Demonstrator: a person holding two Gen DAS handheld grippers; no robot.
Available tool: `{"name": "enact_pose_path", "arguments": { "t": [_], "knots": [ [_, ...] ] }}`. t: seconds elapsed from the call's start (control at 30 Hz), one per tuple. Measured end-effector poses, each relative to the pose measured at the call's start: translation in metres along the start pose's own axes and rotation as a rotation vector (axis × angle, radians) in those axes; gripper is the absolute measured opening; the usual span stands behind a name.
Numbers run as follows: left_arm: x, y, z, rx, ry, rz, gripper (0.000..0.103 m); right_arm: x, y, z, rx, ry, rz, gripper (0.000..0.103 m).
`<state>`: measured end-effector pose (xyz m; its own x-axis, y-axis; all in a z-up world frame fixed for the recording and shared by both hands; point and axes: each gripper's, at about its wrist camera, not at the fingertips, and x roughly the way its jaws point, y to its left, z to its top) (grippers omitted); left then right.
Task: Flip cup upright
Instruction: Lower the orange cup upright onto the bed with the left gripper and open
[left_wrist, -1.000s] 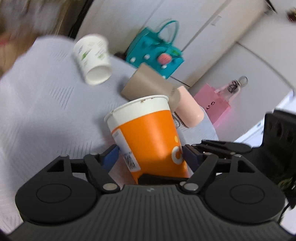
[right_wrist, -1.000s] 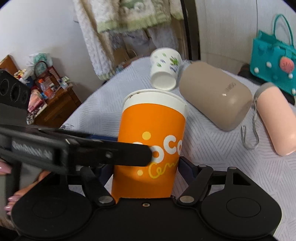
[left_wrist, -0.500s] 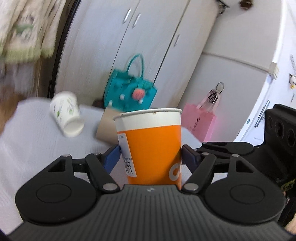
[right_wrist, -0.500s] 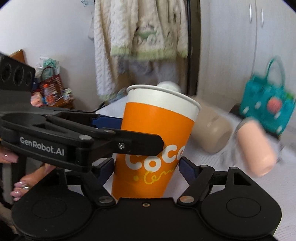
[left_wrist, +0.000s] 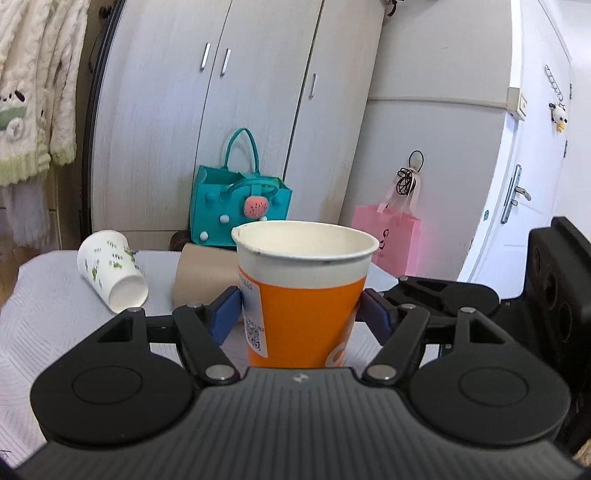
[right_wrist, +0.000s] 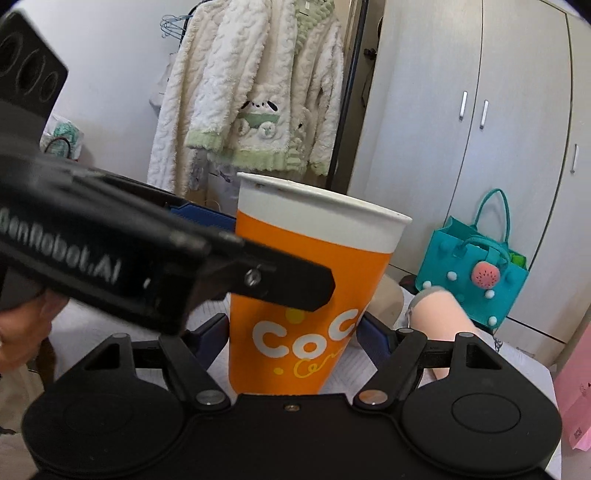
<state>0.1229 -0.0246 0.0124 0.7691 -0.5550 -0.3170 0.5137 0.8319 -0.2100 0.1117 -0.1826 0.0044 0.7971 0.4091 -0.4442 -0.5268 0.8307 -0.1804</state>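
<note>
Orange cup (left_wrist: 306, 295): stood mouth-up, close to vertical in the left wrist view, leaning slightly in the right wrist view; its base was hidden behind both claw bodies, so contact with the desk (left_wrist: 48, 295) could not be confirmed.
Left claw (left_wrist: 300, 314): closed on the orange cup, blue pads pressing its sides below the white band.
Right claw (right_wrist: 293, 332): blue pads sat at either side of the lower wall; whether they pressed it or merely flanked it could not be told.
Task status: judged nearly complete; only set-down and release appeared to remain.
Risk, crushing: the paper wall looked thin; two claws squeezing across each other could buckle it.
Risk, tipping: if the base was off the desk or tilted at release, the cup could fall over.
Risk, dragging: uneven opening of the pads could pull the light cup sideways.
Risk, neighbours: a white cup (left_wrist: 110, 269), a tan bottle (left_wrist: 201, 275) and a pink bottle (right_wrist: 437, 317) lay on their sides nearby; a toppled cup could roll into them.
</note>
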Motion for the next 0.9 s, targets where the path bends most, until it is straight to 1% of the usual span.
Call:
{"name": "enact_pose_path", "arguments": {
  "t": [0.17,0.23,0.37,0.47,0.53,0.6,0.7,0.77,0.83,0.9],
  "knots": [
    [0.003,-0.004,-0.015,0.08,-0.006,0.004,0.07,0.006,0.001,-0.013,0.04,-0.011,-0.018,0.079],
    [0.001,-0.006,-0.017,0.085,-0.008,-0.004,0.07,0.003,0.002,-0.018,0.065,-0.025,-0.02,0.078],
    [-0.005,-0.012,-0.02,0.098,-0.001,-0.004,0.07,-0.002,0.006,-0.026,0.049,-0.037,-0.024,0.078],
    [-0.006,-0.013,-0.02,0.088,-0.004,0.003,0.07,-0.001,0.008,-0.028,0.047,-0.025,-0.029,0.077],
    [-0.006,-0.011,-0.02,0.061,0.008,-0.003,0.071,0.0,0.011,-0.028,0.034,-0.02,-0.044,0.077],
    [-0.008,-0.009,-0.02,0.034,0.016,-0.014,0.071,-0.003,0.014,-0.03,0.026,-0.031,-0.059,0.077],
    [-0.012,-0.011,-0.023,0.03,0.02,-0.029,0.072,-0.006,0.018,-0.033,0.011,-0.043,-0.076,0.077],
    [-0.013,-0.013,-0.025,0.029,0.031,-0.032,0.073,-0.008,0.019,-0.034,-0.001,-0.051,-0.088,0.078],
    [-0.014,-0.014,-0.027,0.028,0.036,-0.028,0.074,-0.01,0.019,-0.036,-0.008,-0.054,-0.086,0.089],
    [-0.016,-0.014,-0.028,0.024,0.032,-0.033,0.076,-0.011,0.02,-0.035,-0.008,-0.06,-0.088,0.092]
  ]
}}
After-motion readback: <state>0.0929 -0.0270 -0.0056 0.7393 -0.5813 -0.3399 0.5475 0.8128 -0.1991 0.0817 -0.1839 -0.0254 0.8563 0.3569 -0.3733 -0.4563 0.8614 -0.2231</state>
